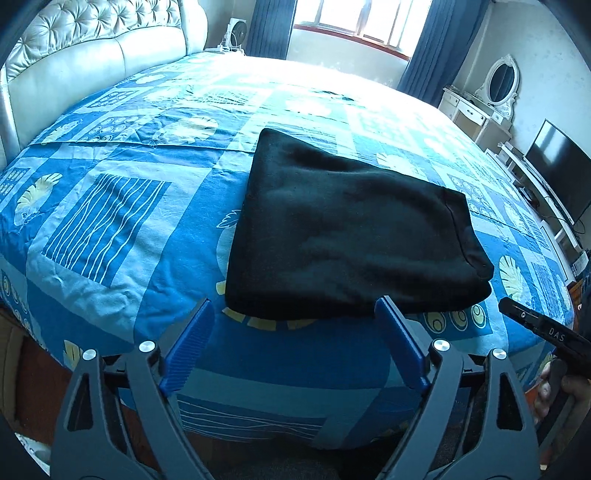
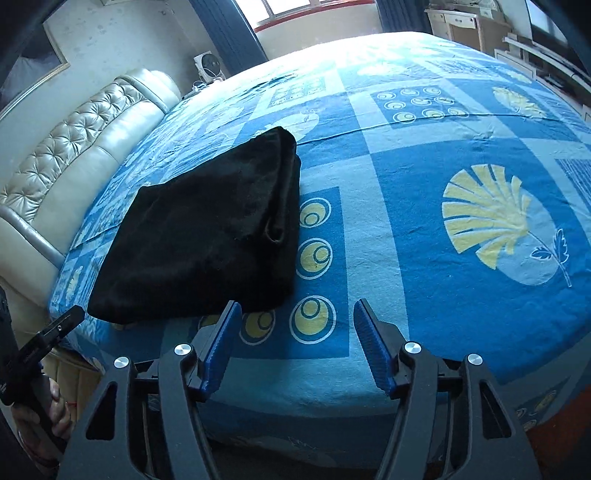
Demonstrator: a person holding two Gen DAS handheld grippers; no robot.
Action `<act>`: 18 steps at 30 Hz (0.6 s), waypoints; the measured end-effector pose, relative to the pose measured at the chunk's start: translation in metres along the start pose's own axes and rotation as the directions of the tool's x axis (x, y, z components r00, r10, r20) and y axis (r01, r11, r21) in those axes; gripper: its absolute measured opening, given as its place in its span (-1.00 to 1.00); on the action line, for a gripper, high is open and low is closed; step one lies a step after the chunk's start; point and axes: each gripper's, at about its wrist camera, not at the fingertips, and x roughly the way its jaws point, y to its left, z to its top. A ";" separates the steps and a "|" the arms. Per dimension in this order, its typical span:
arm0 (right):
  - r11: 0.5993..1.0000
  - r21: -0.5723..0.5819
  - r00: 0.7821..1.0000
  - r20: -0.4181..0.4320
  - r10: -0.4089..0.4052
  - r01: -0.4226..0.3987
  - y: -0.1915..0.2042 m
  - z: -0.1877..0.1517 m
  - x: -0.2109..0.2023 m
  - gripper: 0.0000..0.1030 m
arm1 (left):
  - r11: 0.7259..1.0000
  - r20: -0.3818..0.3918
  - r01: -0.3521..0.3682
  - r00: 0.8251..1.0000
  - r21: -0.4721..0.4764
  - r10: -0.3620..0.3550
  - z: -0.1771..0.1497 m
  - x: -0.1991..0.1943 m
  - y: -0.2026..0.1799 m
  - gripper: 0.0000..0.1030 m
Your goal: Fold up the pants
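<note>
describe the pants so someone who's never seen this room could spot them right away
Start at the big bed with the blue patterned sheet and pale tufted headboard. Near its front edge, just beyond the open left gripper, lie the pants, folded into a flat, roughly square bundle. They are the only plain black thing on the sheet, whose print is all blue squares, yellow leaves and circles.

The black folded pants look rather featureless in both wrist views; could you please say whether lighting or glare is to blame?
Left wrist view: window glare washes out the far patterned blue bedsheet, leaving the black folded pants underexposed. Right wrist view: milder glare, pile and folded edges faintly visible.
</note>
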 end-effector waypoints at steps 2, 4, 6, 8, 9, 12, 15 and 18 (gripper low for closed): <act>0.998 -0.046 0.999 0.034 -0.028 0.029 0.010 0.000 -0.012 0.31 | 1.000 0.019 -0.012 1.000 0.017 0.011 -0.004 -0.007 -0.005 0.77; 0.993 -0.098 0.995 0.079 -0.053 0.060 0.019 -0.003 -0.022 0.34 | 0.998 0.044 -0.032 0.999 0.045 0.030 -0.009 -0.013 -0.010 0.80; 0.989 -0.121 0.990 0.120 -0.073 0.088 0.024 -0.005 -0.029 0.36 | 0.997 0.067 -0.039 0.997 0.066 0.034 -0.014 -0.018 -0.012 0.84; 0.987 -0.129 0.990 0.119 -0.081 0.097 0.025 -0.007 -0.030 0.37 | 0.997 0.072 -0.021 0.997 0.072 0.016 -0.017 -0.022 -0.012 0.85; 0.988 -0.129 0.991 0.108 -0.076 0.090 0.025 -0.008 -0.029 0.37 | 0.997 0.073 -0.014 0.997 0.075 0.009 -0.018 -0.023 -0.013 0.86; 0.992 -0.108 0.995 0.088 -0.054 0.064 0.026 -0.010 -0.029 0.37 | 0.994 0.082 -0.033 0.996 0.103 0.024 -0.017 -0.025 -0.018 0.87; 0.993 -0.098 0.995 0.081 -0.051 0.059 0.027 -0.012 -0.028 0.37 | 0.991 0.087 -0.056 0.995 0.124 0.045 -0.018 -0.024 -0.023 0.87; 0.992 -0.108 0.996 0.077 -0.052 0.060 0.029 -0.013 -0.028 0.37 | 0.990 0.068 -0.060 0.996 0.128 0.051 -0.018 -0.021 -0.023 0.87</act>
